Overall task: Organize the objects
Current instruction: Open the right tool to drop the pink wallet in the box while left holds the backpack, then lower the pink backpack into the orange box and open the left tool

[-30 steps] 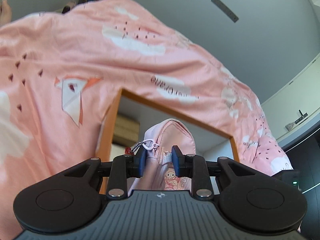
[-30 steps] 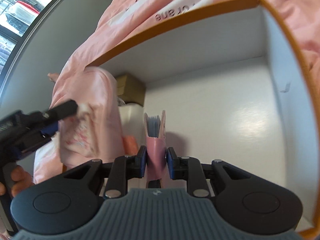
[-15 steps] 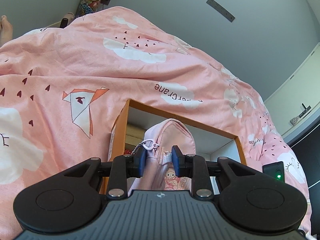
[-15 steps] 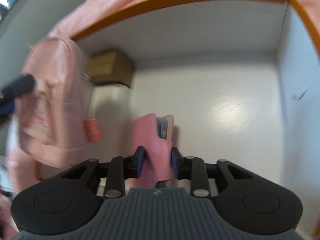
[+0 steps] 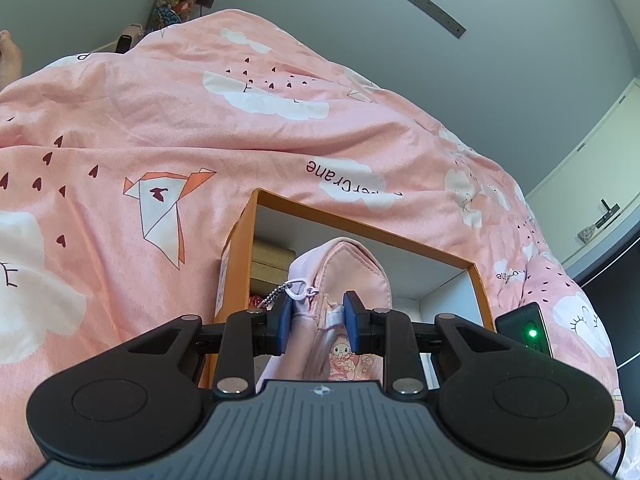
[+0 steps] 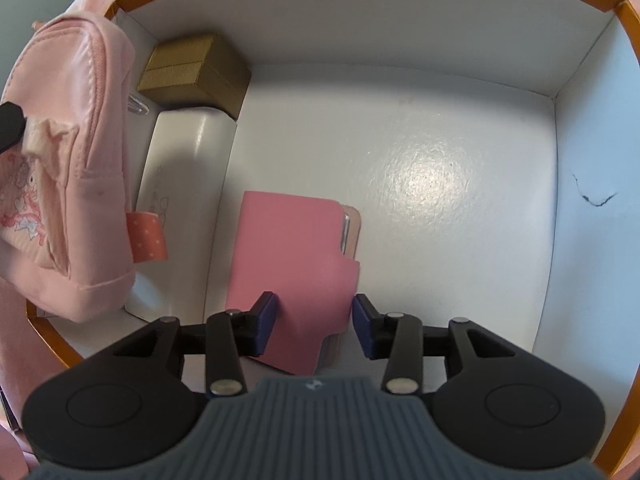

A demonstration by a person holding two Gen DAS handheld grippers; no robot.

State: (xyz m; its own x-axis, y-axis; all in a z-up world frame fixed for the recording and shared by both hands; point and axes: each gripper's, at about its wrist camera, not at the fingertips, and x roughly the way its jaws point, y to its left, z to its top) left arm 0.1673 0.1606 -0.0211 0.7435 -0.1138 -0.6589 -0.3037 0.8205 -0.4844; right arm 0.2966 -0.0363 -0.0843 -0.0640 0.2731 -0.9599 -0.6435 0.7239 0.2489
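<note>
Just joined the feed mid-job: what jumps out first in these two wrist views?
The orange-rimmed box with white walls sits on a pink crane-print bedspread. In it, a pink wallet lies flat on the floor between the right gripper fingers, which have just been opening. The left gripper is clamped on a small pink backpack over the box's left side.

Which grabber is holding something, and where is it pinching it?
The left gripper pinches the small pink backpack by its top, near the zipper. The right gripper has just been opening; the pink wallet lies free.
</note>
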